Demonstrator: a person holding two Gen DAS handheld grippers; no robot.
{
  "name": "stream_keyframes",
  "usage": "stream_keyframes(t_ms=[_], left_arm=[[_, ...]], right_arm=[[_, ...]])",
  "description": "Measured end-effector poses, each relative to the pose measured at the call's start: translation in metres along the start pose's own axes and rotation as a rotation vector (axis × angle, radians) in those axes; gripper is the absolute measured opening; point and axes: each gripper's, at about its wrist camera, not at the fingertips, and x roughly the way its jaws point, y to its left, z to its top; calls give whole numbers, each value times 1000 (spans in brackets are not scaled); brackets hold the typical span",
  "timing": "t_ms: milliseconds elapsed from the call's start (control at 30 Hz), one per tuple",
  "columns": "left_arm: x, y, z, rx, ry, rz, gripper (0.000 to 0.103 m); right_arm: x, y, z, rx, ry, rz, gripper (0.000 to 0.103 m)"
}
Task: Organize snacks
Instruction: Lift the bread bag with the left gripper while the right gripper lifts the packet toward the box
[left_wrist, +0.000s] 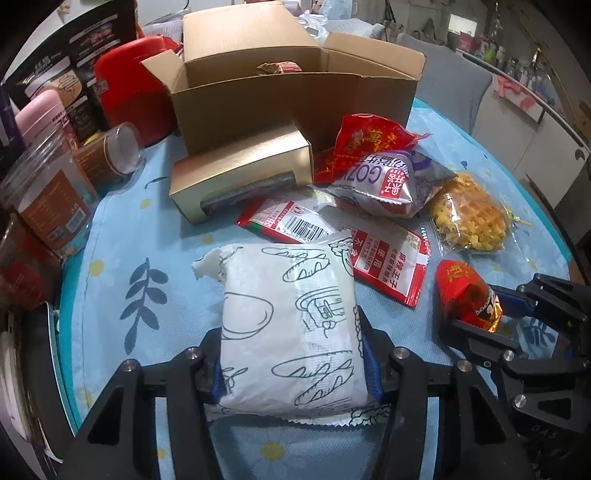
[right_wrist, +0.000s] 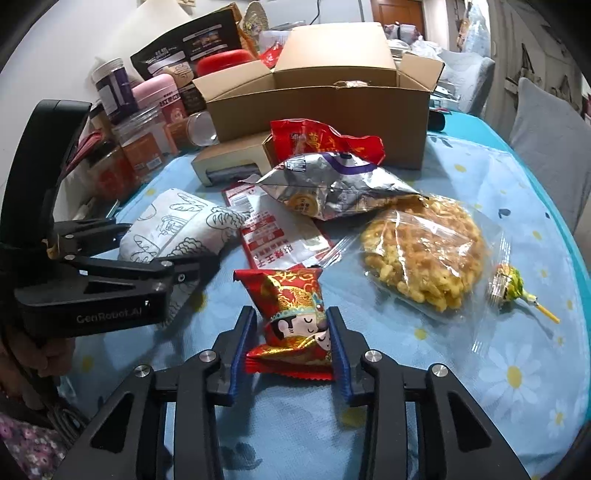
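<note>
The left gripper (left_wrist: 293, 354) is clamping the white bread-print packet (left_wrist: 288, 325), its blue pads pressing both sides, the packet lying on the floral tablecloth (left_wrist: 122, 258). Beside it, the right gripper (right_wrist: 291, 350) is closing narrowly around the small red figure-print snack (right_wrist: 295, 317); the right pad is touching, the left looks barely apart. Both grippers are angling steeply down. Behind, the open cardboard box (left_wrist: 291, 99) is showing one wrapper inside, so sorting looks barely begun: the waffle bag (right_wrist: 421, 251), silver packet (right_wrist: 332, 188), flat red sachet (left_wrist: 384, 258), red bag (left_wrist: 369, 140) and lollipop (right_wrist: 509, 284) are waiting.
</note>
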Motion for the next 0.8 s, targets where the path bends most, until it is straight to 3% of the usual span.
stream_keyframes(t_ms=[500, 800], left_arm=[[-24, 0, -10, -19, 1, -69, 54], [-52, -6, -5, -11, -70, -59, 54]], right_arm=[[-13, -1, -2, 39, -32, 29, 37], [-31, 4, 1, 26, -76, 67, 37]])
